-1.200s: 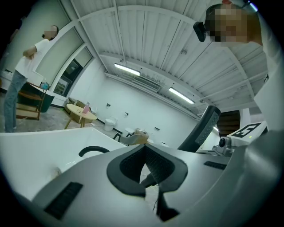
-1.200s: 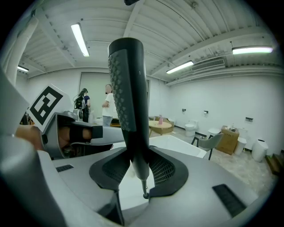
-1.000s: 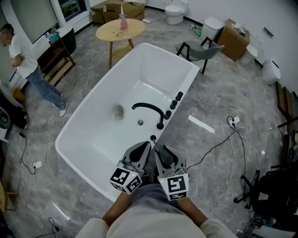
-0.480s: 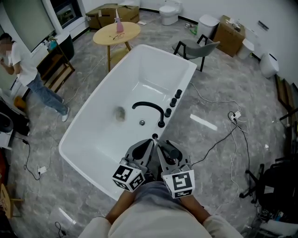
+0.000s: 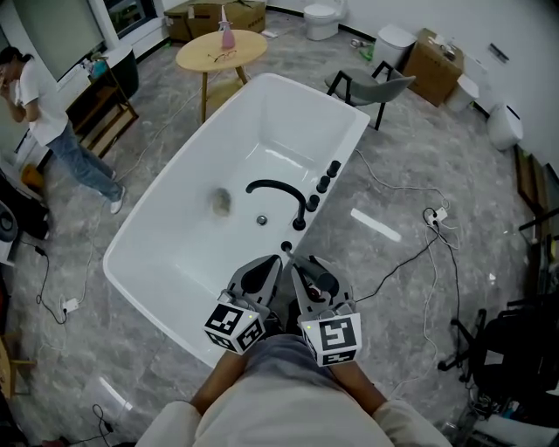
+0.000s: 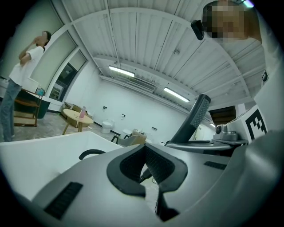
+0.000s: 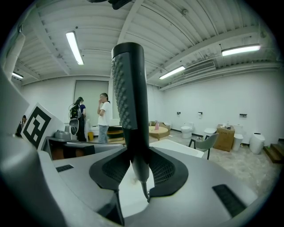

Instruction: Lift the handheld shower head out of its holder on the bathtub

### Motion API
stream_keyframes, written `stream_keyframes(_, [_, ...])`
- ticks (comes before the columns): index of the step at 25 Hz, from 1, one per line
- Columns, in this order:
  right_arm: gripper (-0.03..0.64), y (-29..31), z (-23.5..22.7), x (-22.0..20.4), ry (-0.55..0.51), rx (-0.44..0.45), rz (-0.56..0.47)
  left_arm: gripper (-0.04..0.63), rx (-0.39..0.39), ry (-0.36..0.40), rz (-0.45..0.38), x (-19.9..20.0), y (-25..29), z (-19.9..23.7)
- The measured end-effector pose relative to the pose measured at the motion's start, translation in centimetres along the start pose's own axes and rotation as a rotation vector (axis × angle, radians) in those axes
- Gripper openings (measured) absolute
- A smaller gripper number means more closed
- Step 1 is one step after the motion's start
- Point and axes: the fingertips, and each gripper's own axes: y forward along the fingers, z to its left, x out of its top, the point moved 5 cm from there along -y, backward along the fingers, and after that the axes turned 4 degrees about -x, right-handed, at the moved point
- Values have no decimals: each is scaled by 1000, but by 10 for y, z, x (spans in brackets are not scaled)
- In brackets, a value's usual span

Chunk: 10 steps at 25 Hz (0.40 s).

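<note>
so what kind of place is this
Likely a bathroom-fixture showroom or test space, not a home bathroom: a freestanding tub stands mid-floor in a big open room, toilets sit along the far wall, and boxes and loose cables lie about.

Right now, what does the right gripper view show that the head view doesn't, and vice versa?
Only the right gripper view: the right gripper with its jaws shut on the black shower head, which stands upright between them; ceiling lights. Only the head view: the whole bathtub, its black spout, knobs, floor cables. Both: round table, grey chair, toilet.
</note>
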Motion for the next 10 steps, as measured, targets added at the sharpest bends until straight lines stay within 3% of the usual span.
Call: stream_keyframes(10, [141,3,3,-5,-2,-15,27,5,13,-17,3,-5,-6,8])
